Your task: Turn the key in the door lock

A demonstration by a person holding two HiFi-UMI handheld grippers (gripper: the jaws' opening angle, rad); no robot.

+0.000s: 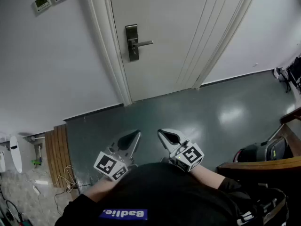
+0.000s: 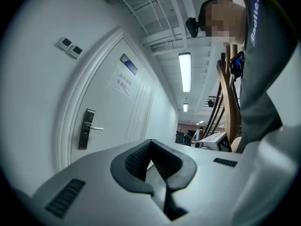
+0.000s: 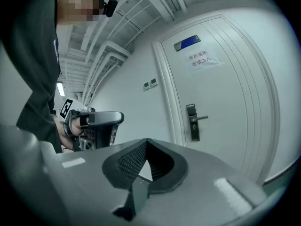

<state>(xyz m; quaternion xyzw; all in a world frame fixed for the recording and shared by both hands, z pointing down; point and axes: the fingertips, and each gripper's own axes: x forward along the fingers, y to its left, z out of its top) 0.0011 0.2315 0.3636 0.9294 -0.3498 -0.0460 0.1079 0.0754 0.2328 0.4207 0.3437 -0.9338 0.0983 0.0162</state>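
Not begun: left gripper (image 1: 136, 134) and right gripper (image 1: 162, 133), both closed and empty, hang well apart from the far lock (image 1: 132, 43).

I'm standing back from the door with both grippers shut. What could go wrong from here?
1. No key shows at the lock in any view, so a reach may find nothing to turn.
2. The right gripper and left gripper are shut and empty; approaching like that could knock the handle instead of grasping.
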